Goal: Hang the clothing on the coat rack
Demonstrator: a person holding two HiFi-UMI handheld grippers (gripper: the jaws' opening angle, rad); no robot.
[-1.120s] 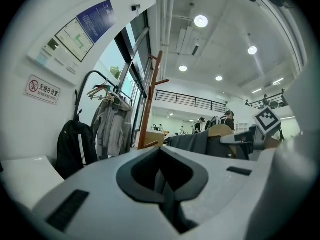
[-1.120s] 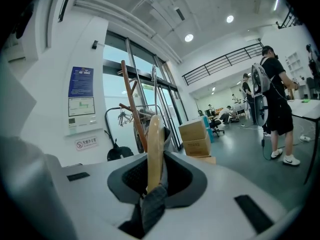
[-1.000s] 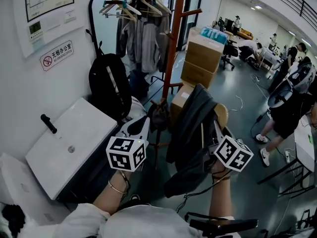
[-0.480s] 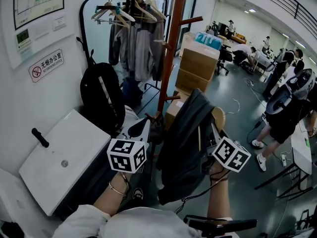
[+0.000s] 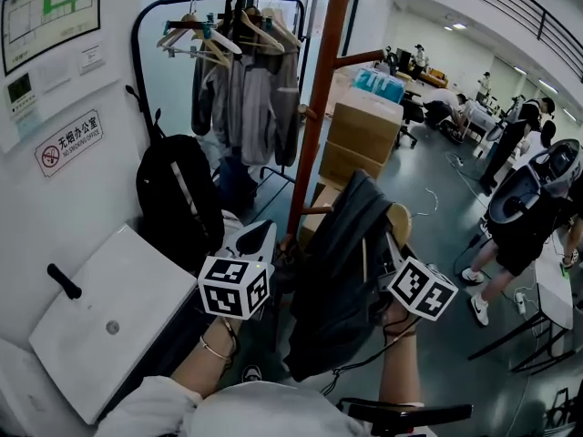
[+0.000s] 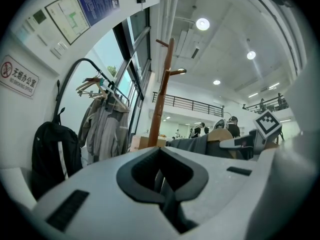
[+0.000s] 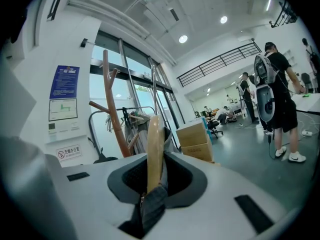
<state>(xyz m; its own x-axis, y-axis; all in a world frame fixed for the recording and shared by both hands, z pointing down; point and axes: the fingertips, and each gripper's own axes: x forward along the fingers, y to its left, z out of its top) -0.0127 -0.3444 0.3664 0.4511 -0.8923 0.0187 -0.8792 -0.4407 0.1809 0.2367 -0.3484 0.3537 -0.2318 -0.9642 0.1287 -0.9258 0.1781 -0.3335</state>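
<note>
The coat rack (image 5: pixel 319 107) is a tall brown wooden pole with short pegs, straight ahead of me. My right gripper (image 7: pixel 152 194) is shut on a pale wooden hanger (image 7: pixel 154 149) with a fold of cloth, and a dark grey garment (image 5: pixel 337 271) hangs from the hanger. The garment hangs just right of the pole, below its pegs. My left gripper (image 5: pixel 255 239) is to the left of the garment, near the pole's lower part. Its jaws look shut with nothing between them. The pole (image 6: pixel 162 94) rises right in front of them in the left gripper view.
A black clothes rail (image 5: pixel 241 71) with hangers and grey jackets stands behind the pole. A black backpack (image 5: pixel 178 198) leans on the wall above a white case (image 5: pixel 100 321). Cardboard boxes (image 5: pixel 364 130) are stacked to the right, and people (image 5: pixel 528 217) stand on the grey floor further right.
The pole and rail have come nearer and slid left in the head view. The garment has moved slightly left toward the pole. Both grippers keep their hold.
</note>
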